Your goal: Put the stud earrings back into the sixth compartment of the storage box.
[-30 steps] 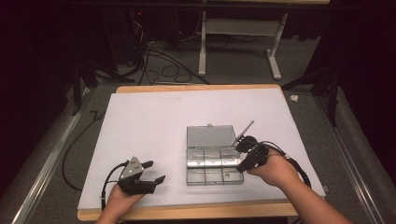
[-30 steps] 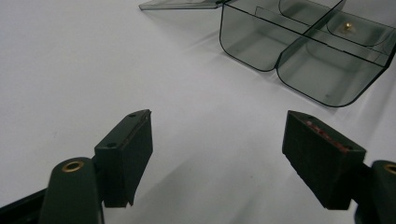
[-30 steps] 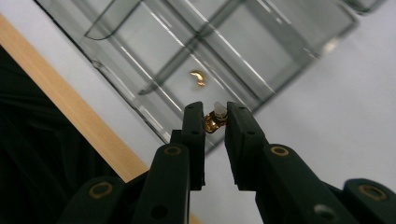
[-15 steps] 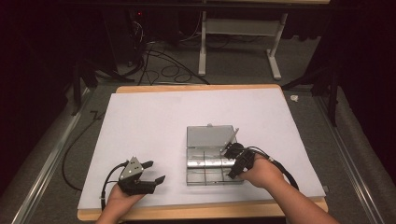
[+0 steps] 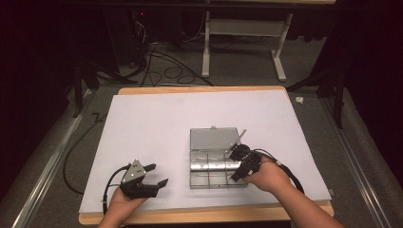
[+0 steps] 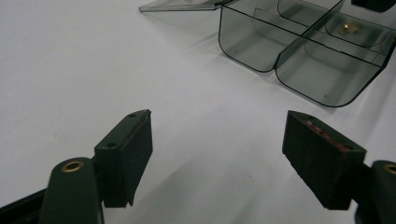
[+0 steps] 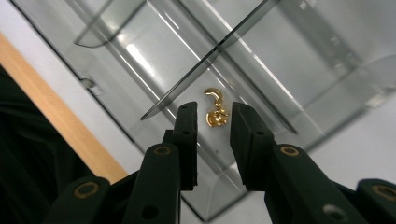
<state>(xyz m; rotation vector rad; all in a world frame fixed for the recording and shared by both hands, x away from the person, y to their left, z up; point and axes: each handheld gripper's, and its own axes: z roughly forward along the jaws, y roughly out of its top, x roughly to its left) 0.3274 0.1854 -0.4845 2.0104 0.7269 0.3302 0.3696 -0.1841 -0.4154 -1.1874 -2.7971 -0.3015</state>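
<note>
reaching into the clear compartment box (image 5: 214, 159) near the front edge of the tabletop (image 5: 157, 123), toward its right side, the right gripper (image 7: 212, 119) hovers just over a small gold hook (image 7: 215, 112) lying on the floor of one compartment. its jaws are parted only a little, one on each side of the hook, gripping nothing as far as i can tell. the box lid (image 5: 214, 137) is flipped open and lies flat behind the compartments.

the left gripper (image 5: 154, 175) sits by the front left corner with jaws spread wide and nothing between them, well apart from the box.

my guess is the step is picking that hook out. to do it well: come straight down so both tips reach the floor of the compartment, keep clear of the thin divider (image 7: 210, 56) just beside the hook, and close on the fat rounded end rather than the curled tip, since that bit looks likely to slip. the box looks light, so a skewed squeeze could drag it, and the free gripper might steady a wall.
</note>
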